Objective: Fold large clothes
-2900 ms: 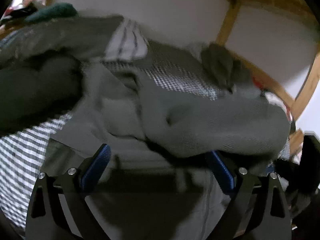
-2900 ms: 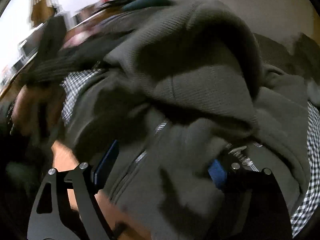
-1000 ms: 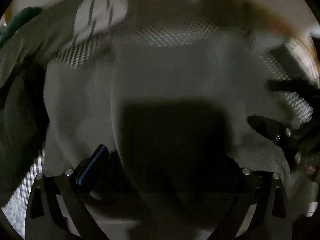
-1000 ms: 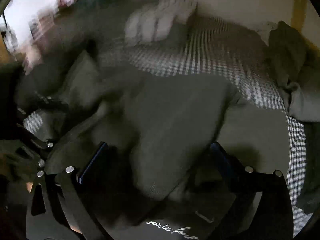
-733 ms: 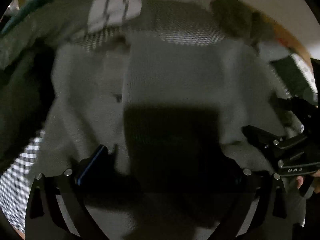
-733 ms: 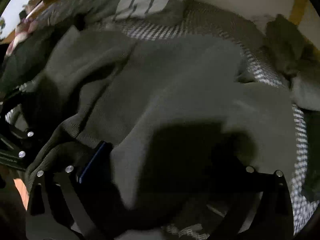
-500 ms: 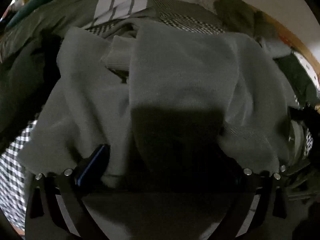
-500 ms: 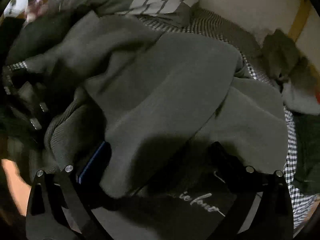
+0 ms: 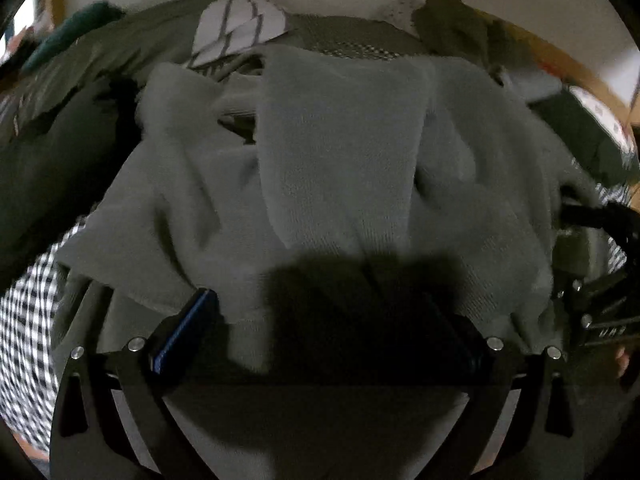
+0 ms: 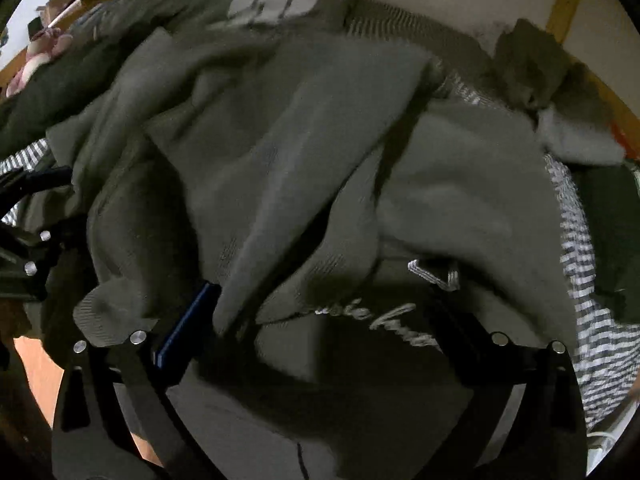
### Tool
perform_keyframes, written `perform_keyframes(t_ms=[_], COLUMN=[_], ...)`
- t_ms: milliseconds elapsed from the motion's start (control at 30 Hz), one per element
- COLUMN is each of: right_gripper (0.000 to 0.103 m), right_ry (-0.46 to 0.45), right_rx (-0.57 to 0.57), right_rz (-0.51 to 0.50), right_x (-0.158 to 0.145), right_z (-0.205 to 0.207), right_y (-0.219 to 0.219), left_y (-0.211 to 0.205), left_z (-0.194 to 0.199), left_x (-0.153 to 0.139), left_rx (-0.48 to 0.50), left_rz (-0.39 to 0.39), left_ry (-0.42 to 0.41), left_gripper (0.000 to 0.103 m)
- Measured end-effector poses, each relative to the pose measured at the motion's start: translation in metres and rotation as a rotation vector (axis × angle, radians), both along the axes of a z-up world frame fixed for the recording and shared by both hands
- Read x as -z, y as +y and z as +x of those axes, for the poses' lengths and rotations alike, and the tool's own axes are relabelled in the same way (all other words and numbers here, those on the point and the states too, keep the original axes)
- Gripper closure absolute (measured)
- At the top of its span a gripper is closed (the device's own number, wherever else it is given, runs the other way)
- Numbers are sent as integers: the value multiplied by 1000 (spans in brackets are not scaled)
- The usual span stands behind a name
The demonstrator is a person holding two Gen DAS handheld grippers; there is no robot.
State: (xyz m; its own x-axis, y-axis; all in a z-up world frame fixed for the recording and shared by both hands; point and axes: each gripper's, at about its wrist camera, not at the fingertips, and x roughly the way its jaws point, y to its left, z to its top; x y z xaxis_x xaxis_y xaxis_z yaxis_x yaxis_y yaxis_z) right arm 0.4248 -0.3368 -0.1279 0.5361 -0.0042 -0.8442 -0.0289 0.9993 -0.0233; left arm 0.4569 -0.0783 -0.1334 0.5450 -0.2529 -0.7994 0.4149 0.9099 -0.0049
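Grey sweater (image 9: 340,152) over right tool (image 10: 320,320) finger (script lettering half hidden)

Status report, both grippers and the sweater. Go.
Left gripper open, right gripper open, both over the grey sweater. Sweater rumpled on checked sheet. Other clothes piled behind.

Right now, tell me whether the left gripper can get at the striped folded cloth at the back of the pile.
Probably not directly. The left gripper is open and low at the near edge of the grey sweater, which lies bunched between it and the striped cloth. It would have to lift and reach over.
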Motion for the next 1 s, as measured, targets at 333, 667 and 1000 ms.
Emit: perform_keyframes(t_ms=[333,667,1000], right_gripper=[2,2,2], right_ry=[-172,-371,-306], right_rx=[37,18,100], right_rz=[83,37,92], right_x=[-10,-5,24], right_z=[-35,-140,-213], right_y=[-12,-4,-31], left_y=[15,76,108], left_z=[-5,-92,-165], left_x=[-13,6,33], left_rx=[-38,-112,-160], left_rz=[-77,-142,-147], left_ry=[-41,-173,-137], left_gripper=[4,4,4])
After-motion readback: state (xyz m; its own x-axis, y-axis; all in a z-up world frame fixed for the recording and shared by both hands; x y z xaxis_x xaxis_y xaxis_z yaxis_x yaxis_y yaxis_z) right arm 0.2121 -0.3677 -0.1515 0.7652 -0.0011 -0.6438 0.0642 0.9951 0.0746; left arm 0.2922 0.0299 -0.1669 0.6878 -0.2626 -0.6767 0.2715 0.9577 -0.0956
